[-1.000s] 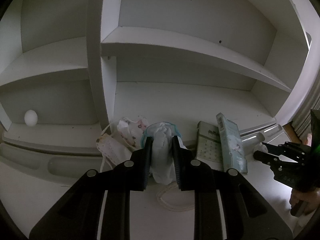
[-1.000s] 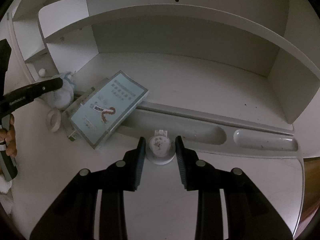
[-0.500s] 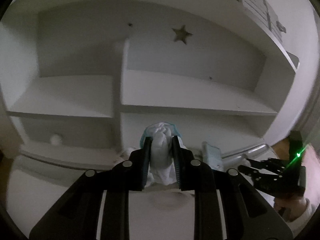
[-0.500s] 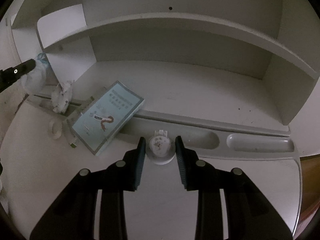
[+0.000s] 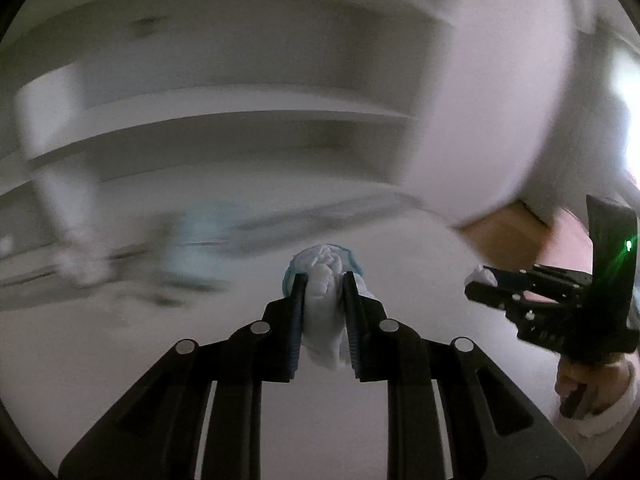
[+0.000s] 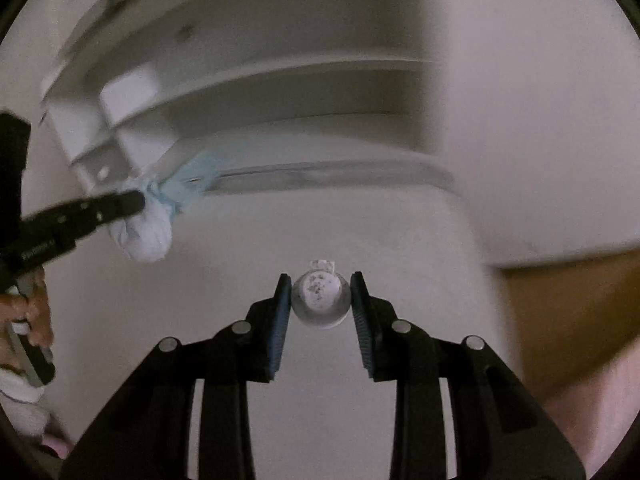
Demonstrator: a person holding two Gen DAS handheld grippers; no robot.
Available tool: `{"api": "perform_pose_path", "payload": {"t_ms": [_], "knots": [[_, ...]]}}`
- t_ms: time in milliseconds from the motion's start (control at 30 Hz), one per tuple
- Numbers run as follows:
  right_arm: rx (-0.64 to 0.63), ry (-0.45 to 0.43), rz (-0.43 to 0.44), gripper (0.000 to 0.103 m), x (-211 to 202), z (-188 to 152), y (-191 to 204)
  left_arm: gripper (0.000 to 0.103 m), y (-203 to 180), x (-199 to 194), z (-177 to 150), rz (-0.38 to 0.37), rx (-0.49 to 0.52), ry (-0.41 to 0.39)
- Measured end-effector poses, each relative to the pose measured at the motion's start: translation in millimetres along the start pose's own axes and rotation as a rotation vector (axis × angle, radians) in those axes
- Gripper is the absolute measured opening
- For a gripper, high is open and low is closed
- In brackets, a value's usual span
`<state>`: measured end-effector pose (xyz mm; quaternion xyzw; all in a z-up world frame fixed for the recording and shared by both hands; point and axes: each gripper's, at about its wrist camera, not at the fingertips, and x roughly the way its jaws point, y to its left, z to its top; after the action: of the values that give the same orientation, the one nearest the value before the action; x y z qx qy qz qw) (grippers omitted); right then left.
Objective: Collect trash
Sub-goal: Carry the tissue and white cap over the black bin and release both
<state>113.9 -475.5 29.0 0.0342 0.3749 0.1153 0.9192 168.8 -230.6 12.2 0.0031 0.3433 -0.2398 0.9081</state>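
My left gripper [image 5: 323,280] is shut on a crumpled white wad with a blue rim [image 5: 322,312], held in the air above the white desk [image 5: 120,360]. The same wad [image 6: 144,228] shows in the right wrist view at the tip of the left gripper [image 6: 134,204]. My right gripper [image 6: 321,284] is shut on a small round white cup [image 6: 320,300] with dark specks on its top. In the left wrist view the right gripper [image 5: 478,284] is at the right, with the white cup [image 5: 482,275] at its tip.
White shelving [image 5: 240,104] stands behind the desk, blurred by motion. A blurred light-blue box [image 6: 196,178] lies by the grooved tray [image 6: 320,172] at the desk's back. The desk's right edge [image 6: 492,264] gives way to a brown floor [image 6: 568,312].
Both grippers have pulled back from the shelves and swung to the right with their loads. The left gripper has lifted the wad away from the pile of trash.
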Motion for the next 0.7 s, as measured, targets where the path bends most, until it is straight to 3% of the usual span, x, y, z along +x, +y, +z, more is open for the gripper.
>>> {"api": "perform_pose_path", "payload": {"t_ms": [200, 267, 367, 467, 567, 700], "knots": [[0.288, -0.025, -0.194, 0.03, -125.3, -125.9, -138.3, 0.018, -201.1, 27.0, -31.5, -0.321, 0.268, 0.068], [0.377, 0.018, -0.248, 0.03, -142.6, -171.2, -174.9, 0.018, -263.9, 35.5, -53.3, -0.416, 0.341, 0.104], [0.493, 0.12, -0.265, 0.03, -143.4, -242.7, -217.8, 0.018, -338.8, 55.4, -95.7, -0.517, 0.436, 0.192], [0.591, 0.251, -0.274, 0.03, -118.9, -310.2, -251.9, 0.018, -392.3, 85.1, -147.8, -0.555, 0.514, 0.316], [0.731, 0.35, -0.21, 0.03, -85.9, -372.8, -277.7, 0.018, -424.7, 127.4, -205.5, -0.512, 0.614, 0.428], [0.827, 0.472, -0.148, 0.03, -39.0, -424.3, -288.7, 0.018, -426.5, 218.1, -278.4, -0.431, 0.637, 0.671]]}}
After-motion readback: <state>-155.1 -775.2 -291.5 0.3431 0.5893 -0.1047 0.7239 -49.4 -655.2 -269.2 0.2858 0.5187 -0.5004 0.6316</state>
